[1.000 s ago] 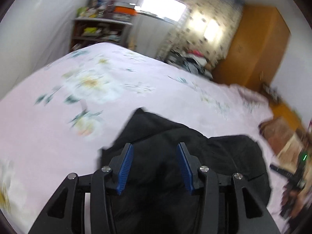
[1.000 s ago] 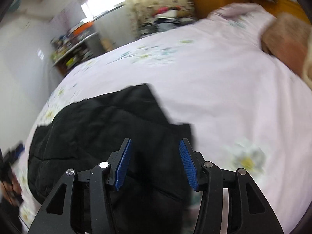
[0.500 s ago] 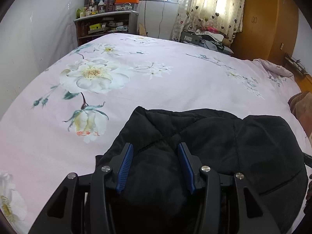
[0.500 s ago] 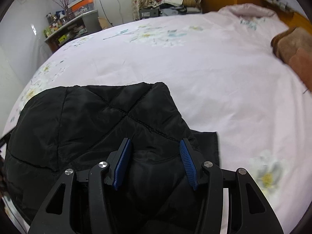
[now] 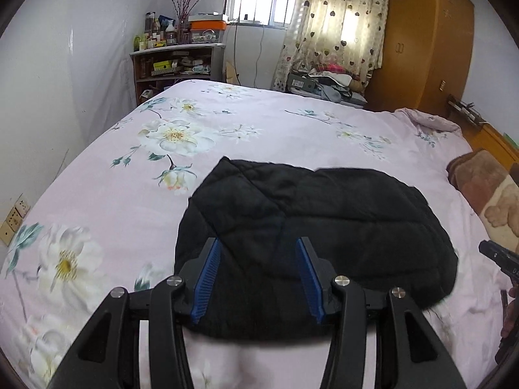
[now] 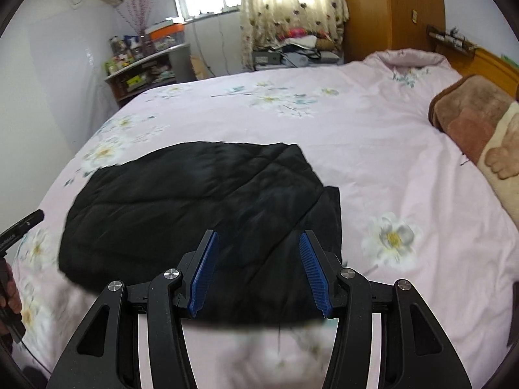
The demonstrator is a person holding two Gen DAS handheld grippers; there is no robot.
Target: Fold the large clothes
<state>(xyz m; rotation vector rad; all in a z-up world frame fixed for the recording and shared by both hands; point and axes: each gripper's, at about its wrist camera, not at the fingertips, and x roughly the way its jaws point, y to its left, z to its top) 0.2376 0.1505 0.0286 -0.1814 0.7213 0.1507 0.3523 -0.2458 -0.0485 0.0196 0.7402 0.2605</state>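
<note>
A black quilted jacket (image 5: pixel 324 220) lies folded into a compact bundle on the pink flowered bed cover (image 5: pixel 129 194). My left gripper (image 5: pixel 256 243) hovers over its near left part, blue pads apart, nothing pinched between them. In the right wrist view the same jacket (image 6: pixel 181 194) spreads left of centre, a lower layer sticking out at its right edge. My right gripper (image 6: pixel 259 235) hangs over the jacket's near right corner, jaws open and empty. The jacket's near edge shows below both pairs of fingers.
A brown and cream blanket (image 5: pixel 480 188) lies at the bed's right side, by the wooden headboard (image 6: pixel 486 61). Beyond the far edge stand a cluttered shelf (image 5: pixel 175 61), a pile of clothes (image 5: pixel 324 84) and an orange wardrobe (image 5: pixel 428 39). Bare bed cover (image 6: pixel 373 149) surrounds the jacket.
Both grippers have drawn back and upward from the jacket. It now shows whole, with its near edge in view. The jaws stay apart and empty.
</note>
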